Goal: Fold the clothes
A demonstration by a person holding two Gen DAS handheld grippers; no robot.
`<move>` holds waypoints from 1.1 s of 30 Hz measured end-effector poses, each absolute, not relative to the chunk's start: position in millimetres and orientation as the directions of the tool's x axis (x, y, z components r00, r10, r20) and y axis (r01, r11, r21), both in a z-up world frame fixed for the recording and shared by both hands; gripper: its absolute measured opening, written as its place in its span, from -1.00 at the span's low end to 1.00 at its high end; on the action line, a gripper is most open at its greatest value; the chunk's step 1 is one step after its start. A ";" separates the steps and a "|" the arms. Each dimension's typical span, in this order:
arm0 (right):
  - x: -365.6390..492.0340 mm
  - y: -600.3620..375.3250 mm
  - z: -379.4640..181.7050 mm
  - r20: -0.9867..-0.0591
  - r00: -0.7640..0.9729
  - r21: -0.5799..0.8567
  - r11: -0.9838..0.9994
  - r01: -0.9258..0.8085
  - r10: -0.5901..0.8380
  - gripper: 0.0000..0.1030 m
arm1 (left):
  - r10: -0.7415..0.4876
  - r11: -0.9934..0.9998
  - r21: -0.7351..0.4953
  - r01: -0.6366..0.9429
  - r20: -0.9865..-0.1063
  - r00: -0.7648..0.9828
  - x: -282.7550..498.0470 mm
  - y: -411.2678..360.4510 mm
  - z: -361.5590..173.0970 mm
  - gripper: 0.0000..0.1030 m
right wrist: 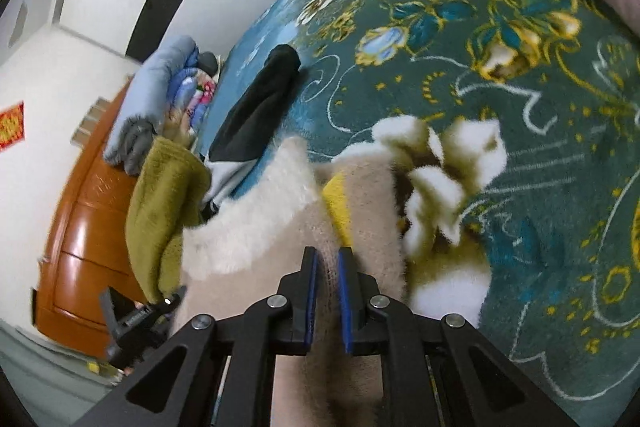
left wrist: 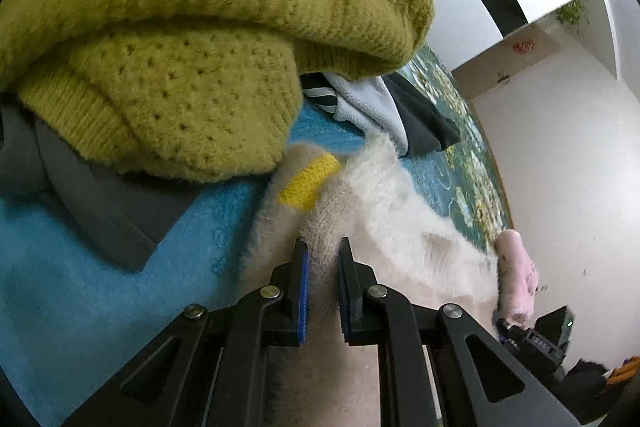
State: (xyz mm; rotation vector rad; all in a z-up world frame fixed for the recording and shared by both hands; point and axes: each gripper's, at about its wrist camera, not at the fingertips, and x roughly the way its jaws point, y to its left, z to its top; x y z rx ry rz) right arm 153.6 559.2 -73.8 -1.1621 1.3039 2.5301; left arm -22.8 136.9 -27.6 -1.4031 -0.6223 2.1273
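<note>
Both grippers — left [left wrist: 323, 247] and right [right wrist: 328, 255] — had their fingers pinched narrowly on the fuzzy cream sweater [left wrist: 400, 211], beside the olive knit [left wrist: 180, 27] on the bed [right wrist: 520, 187].

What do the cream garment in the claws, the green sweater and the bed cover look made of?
Cream garment: fuzzy, long-napped knit, probably mohair-like or acrylic; loose hairs fringe its edges, and ribbing shows between the left claw.
Green sweater: chunky yarn knit, matte; visible ribs and eyelet holes.
Bed cover: plush printed fleece, it seems; short soft pile, floral pattern.
</note>
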 end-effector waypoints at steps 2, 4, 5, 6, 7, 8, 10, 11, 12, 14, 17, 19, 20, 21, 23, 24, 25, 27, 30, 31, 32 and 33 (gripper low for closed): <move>156.9 558.4 -68.3 -0.641 -0.721 0.675 -0.642 -0.364 -0.264 -0.72 | 0.647 -0.758 -0.627 -0.180 -0.688 -0.330 -21.0 136.3 -20.1 -0.75; 162.5 558.4 -61.2 -0.627 -0.734 0.678 -0.647 -0.350 -0.260 -0.72 | 0.659 -0.749 -0.634 -0.194 -0.679 -0.324 -18.1 134.4 -12.5 -0.75; 168.2 558.4 -56.4 -0.621 -0.743 0.674 -0.656 -0.341 -0.252 -0.72 | 0.662 -0.746 -0.635 -0.201 -0.677 -0.322 -14.6 131.2 -10.4 -0.75; 174.0 558.6 -52.4 -0.617 -0.749 0.669 -0.664 -0.335 -0.244 -0.72 | 0.664 -0.745 -0.635 -0.204 -0.676 -0.320 -10.8 127.2 -8.4 -0.71; 180.7 559.2 -49.2 -0.612 -0.755 0.665 -0.670 -0.330 -0.236 -0.72 | 0.660 -0.748 -0.633 -0.200 -0.679 -0.321 -7.2 121.3 -7.0 -0.62; 189.0 560.7 -47.6 -0.606 -0.761 0.665 -0.672 -0.326 -0.231 -0.72 | 0.652 -0.754 -0.630 -0.188 -0.684 -0.325 -4.4 113.9 -6.8 -0.53; 204.7 563.6 -49.2 -0.608 -0.762 0.665 -0.667 -0.335 -0.224 -0.72 | 0.635 -0.766 -0.622 -0.164 -0.692 -0.343 0.5 101.4 -10.2 -0.17; 211.8 565.5 -54.1 -0.621 -0.752 0.664 -0.659 -0.354 -0.222 -0.69 | 0.630 -0.769 -0.619 -0.159 -0.695 -0.347 2.0 97.8 -12.7 -0.09; 218.6 567.2 -60.9 -0.637 -0.738 0.663 -0.646 -0.377 -0.223 -0.61 | 0.628 -0.772 -0.616 -0.157 -0.699 -0.342 3.2 96.3 -15.5 0.01; 226.6 569.3 -71.2 -0.653 -0.724 0.669 -0.618 -0.412 -0.224 -0.28 | 0.623 -0.776 -0.611 -0.155 -0.707 -0.334 5.8 93.4 -21.2 0.16; 234.6 568.8 -81.1 -0.639 -0.736 0.695 -0.578 -0.427 -0.225 0.39 | 0.635 -0.765 -0.630 -0.136 -0.700 -0.328 5.8 93.6 -29.1 0.42; 237.5 566.8 -84.8 -0.618 -0.753 0.715 -0.559 -0.420 -0.225 0.52 | 0.665 -0.734 -0.669 -0.113 -0.676 -0.319 4.0 96.4 -36.0 0.44; 237.9 565.4 -86.2 -0.610 -0.759 0.723 -0.553 -0.415 -0.227 0.60 | 0.680 -0.719 -0.687 -0.104 -0.665 -0.310 3.2 98.2 -39.5 0.46; 236.0 563.1 -86.8 -0.607 -0.759 0.725 -0.556 -0.407 -0.236 0.67 | 0.689 -0.712 -0.694 -0.104 -0.663 -0.293 2.1 101.1 -42.3 0.51; 229.6 556.9 -88.2 -0.609 -0.751 0.722 -0.570 -0.392 -0.255 0.73 | 0.688 -0.718 -0.687 -0.108 -0.678 -0.258 -0.2 108.2 -47.1 0.60; 226.1 553.8 -88.9 -0.611 -0.746 0.720 -0.578 -0.384 -0.264 0.77 | 0.687 -0.721 -0.684 -0.110 -0.686 -0.240 -1.4 111.7 -49.5 0.63; 222.8 551.4 -89.5 -0.611 -0.743 0.719 -0.583 -0.378 -0.272 0.81 | 0.687 -0.722 -0.683 -0.110 -0.690 -0.228 -2.9 114.1 -51.1 0.64; 216.9 549.5 -90.2 -0.607 -0.743 0.725 -0.580 -0.371 -0.283 0.98 | 0.691 -0.719 -0.687 -0.105 -0.689 -0.219 -8.2 115.4 -51.1 0.65; 209.2 551.6 -92.1 -0.589 -0.750 0.748 -0.555 -0.364 -0.301 0.99 | 0.690 -0.722 -0.678 -0.141 -0.689 -0.223 -15.2 122.0 -48.4 0.65; 207.2 553.2 -93.8 -0.583 -0.753 0.756 -0.544 -0.365 -0.305 0.99 | 0.696 -0.717 -0.678 -0.164 -0.684 -0.218 -17.8 126.7 -48.0 0.65; 205.1 554.8 -95.6 -0.577 -0.757 0.763 -0.533 -0.365 -0.308 0.99 | 0.707 -0.707 -0.686 -0.173 -0.678 -0.201 -20.0 132.0 -49.5 0.65; 202.3 556.3 -97.0 -0.572 -0.759 0.769 -0.525 -0.365 -0.311 0.99 | 0.717 -0.697 -0.694 -0.180 -0.672 -0.184 -22.6 137.2 -51.2 0.65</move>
